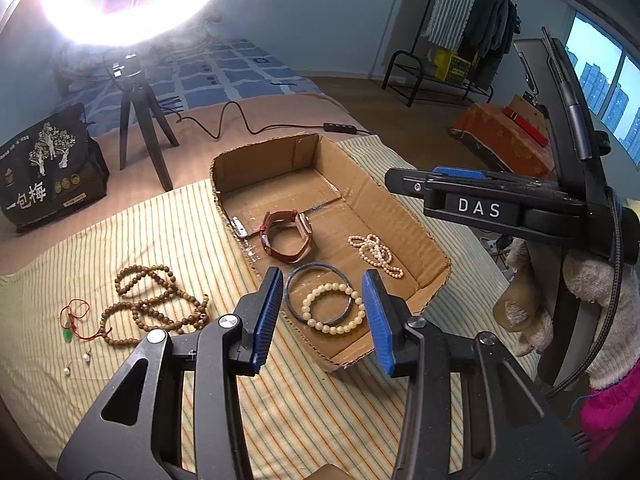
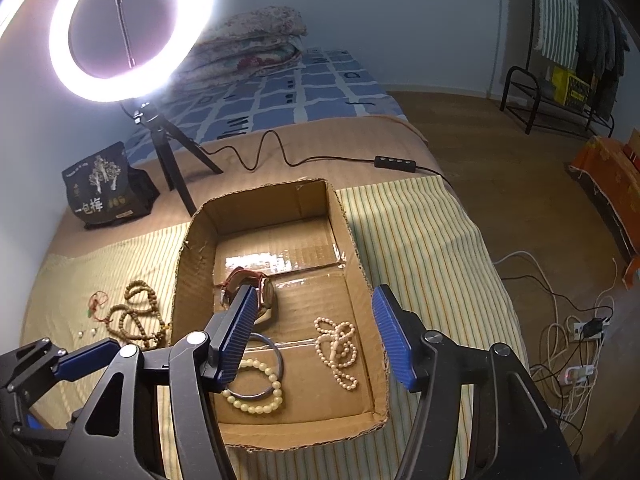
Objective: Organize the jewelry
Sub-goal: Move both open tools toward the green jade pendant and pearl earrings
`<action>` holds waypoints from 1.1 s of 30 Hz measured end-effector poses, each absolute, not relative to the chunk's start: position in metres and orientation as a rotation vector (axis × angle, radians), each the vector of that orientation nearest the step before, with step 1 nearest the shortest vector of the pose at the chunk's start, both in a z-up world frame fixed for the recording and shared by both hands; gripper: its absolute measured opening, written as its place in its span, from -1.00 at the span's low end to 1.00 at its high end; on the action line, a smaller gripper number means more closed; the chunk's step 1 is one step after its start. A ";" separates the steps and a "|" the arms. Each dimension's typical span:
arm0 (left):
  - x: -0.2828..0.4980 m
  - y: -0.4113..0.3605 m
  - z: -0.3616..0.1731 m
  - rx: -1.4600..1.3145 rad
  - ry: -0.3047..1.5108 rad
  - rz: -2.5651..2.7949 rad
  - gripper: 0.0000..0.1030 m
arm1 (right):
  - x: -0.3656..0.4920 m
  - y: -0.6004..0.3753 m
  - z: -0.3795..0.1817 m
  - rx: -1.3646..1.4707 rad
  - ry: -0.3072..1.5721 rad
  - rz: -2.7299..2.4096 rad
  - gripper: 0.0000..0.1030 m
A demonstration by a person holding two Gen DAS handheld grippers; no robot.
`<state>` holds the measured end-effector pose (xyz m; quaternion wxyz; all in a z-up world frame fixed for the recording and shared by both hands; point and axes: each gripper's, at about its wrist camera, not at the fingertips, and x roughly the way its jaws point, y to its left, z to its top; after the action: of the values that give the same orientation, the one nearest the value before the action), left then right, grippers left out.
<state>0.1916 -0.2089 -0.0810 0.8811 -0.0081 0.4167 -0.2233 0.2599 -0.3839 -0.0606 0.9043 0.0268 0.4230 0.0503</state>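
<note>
An open cardboard box [image 1: 404, 216] [image 2: 356, 256] lies on a striped cloth. In it are a red-strap watch [image 1: 286, 236] [image 2: 268, 292], a pearl necklace [image 1: 376, 254] [image 2: 338, 350], a dark bangle [image 1: 318, 292] [image 2: 276, 350] and a cream bead bracelet [image 1: 334, 314] [image 2: 256, 400]. Left of the box lie a brown bead necklace [image 1: 156, 304] [image 2: 134, 316], a red cord with a green pendant [image 1: 72, 320] [image 2: 96, 302] and two pearl earrings [image 1: 76, 364]. My left gripper [image 1: 320, 320] is open and empty above the box's near end. My right gripper [image 2: 316, 340] is open and empty over the box; it also shows in the left wrist view [image 1: 460, 188].
A ring light [image 2: 132, 28] on a black tripod [image 1: 140, 128] stands behind the box, its cable [image 2: 280, 156] running across the bed. A black printed bag [image 1: 48, 172] [image 2: 108, 188] sits at the back left. The bed edge drops off at the right, with cables on the floor [image 2: 568, 344].
</note>
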 end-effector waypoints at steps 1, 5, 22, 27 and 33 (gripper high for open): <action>0.191 -0.207 -0.080 -0.016 0.866 -0.462 -0.19 | 0.260 -0.382 -0.060 0.054 0.874 0.105 0.15; 0.189 -0.199 -0.078 -0.010 0.860 -0.450 -0.20 | 0.259 -0.375 -0.058 0.050 0.869 0.117 0.15; 0.201 -0.111 -0.081 -0.056 0.882 -0.302 -0.19 | 0.263 -0.319 -0.050 0.031 0.826 0.199 0.16; 0.207 -0.073 -0.079 -0.090 0.884 -0.250 -0.19 | 0.264 -0.297 -0.050 0.017 0.822 0.242 0.16; 0.216 -0.025 -0.084 -0.135 0.906 -0.188 -0.19 | 0.266 -0.267 -0.056 -0.001 0.840 0.311 0.16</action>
<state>0.2157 -0.0248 -0.0840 0.8927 -0.0650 0.4367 -0.0904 0.2665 -0.2674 -0.0560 0.9013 -0.0006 0.4062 0.1505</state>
